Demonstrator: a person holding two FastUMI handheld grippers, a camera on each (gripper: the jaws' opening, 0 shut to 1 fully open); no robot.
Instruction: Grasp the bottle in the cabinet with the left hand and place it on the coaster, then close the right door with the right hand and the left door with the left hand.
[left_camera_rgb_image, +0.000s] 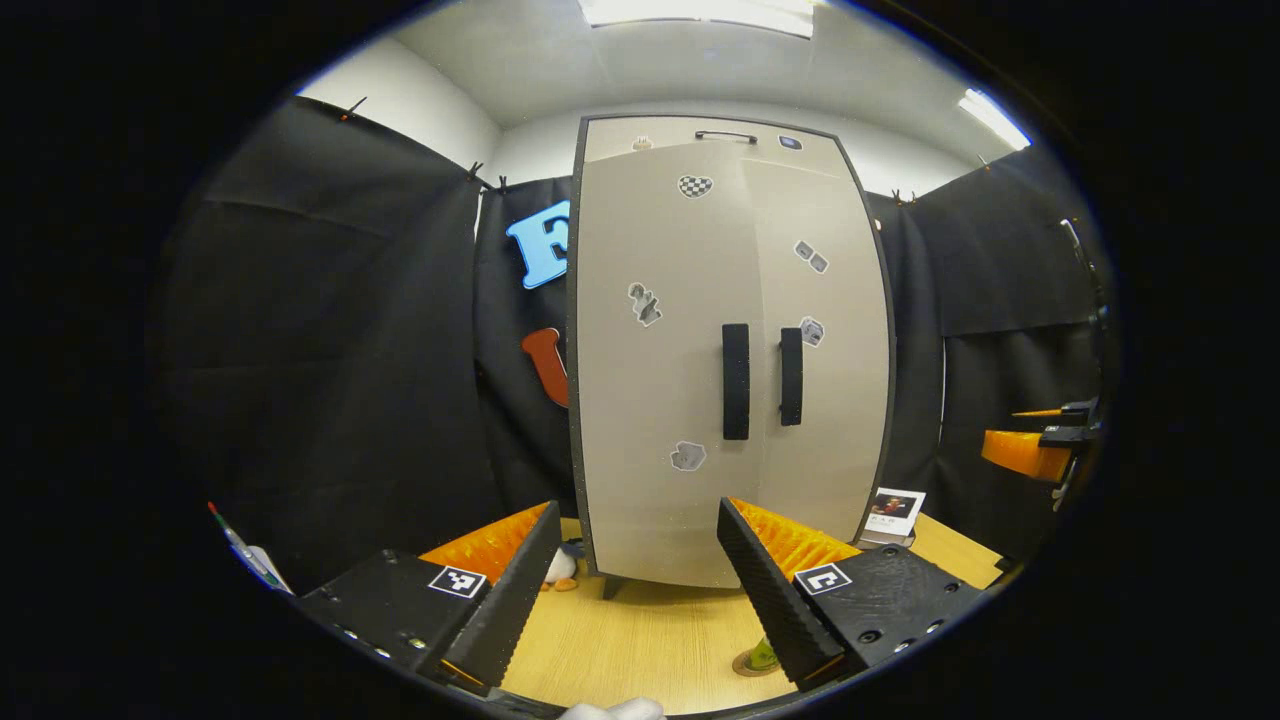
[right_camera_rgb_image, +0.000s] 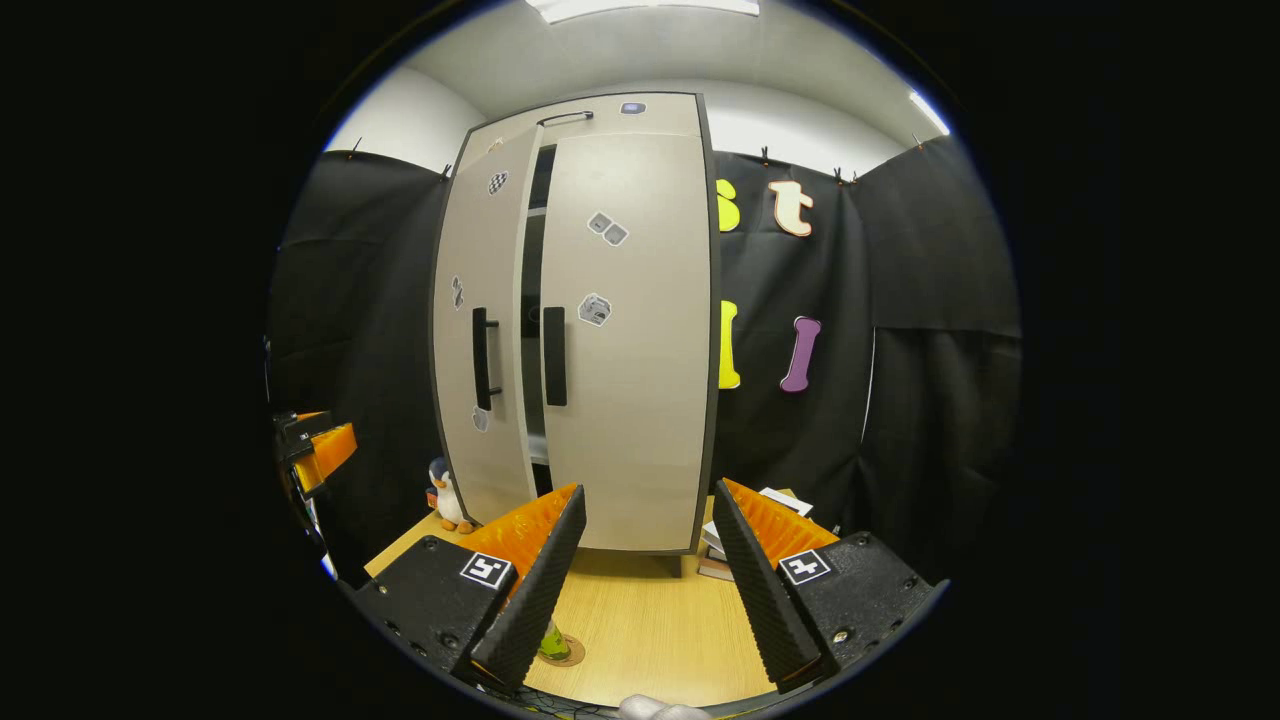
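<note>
The left tool (left_camera_rgb_image: 635, 590) hangs back from the cabinet (left_camera_rgb_image: 660, 500) with its fingers spread wide and nothing between them; the right tool (right_camera_rgb_image: 640, 580) is likewise wide apart and empty, and in the left gripper view it also shows far off at the right edge (left_camera_rgb_image: 1040, 445).

Going left to right in the right gripper view: a toy penguin (right_camera_rgb_image: 447, 493) stands on the table (right_camera_rgb_image: 650, 630) beside the cabinet's left corner. The left door (right_camera_rgb_image: 478, 330) is ajar, with a dark gap between it and the right door (right_camera_rgb_image: 630, 330), which sits flush. Each door carries a vertical black handle, the left handle (right_camera_rgb_image: 483, 358) and the right handle (right_camera_rgb_image: 554, 356). A stack of books (right_camera_rgb_image: 735, 540) lies at the cabinet's right foot.

The bottle (right_camera_rgb_image: 553, 641), a small green one, already stands on the round coaster (right_camera_rgb_image: 566, 656), on the table just in front of the left finger (right_camera_rgb_image: 530, 590) in that view; in the left gripper view it peeks out beside the right finger (left_camera_rgb_image: 775, 590). I judge it light, stiff and smooth-sided, probably plastic; a grip across the middle of its body would suit it, but it needs none now.

By my reading only the left door remains: rigid and light on its hinges, best pushed flat near the handle's edge.

The doors bear small stickers (right_camera_rgb_image: 594, 309), and the tools carry square markers; no lettering on them is readable, and no brand can be made out.
</note>
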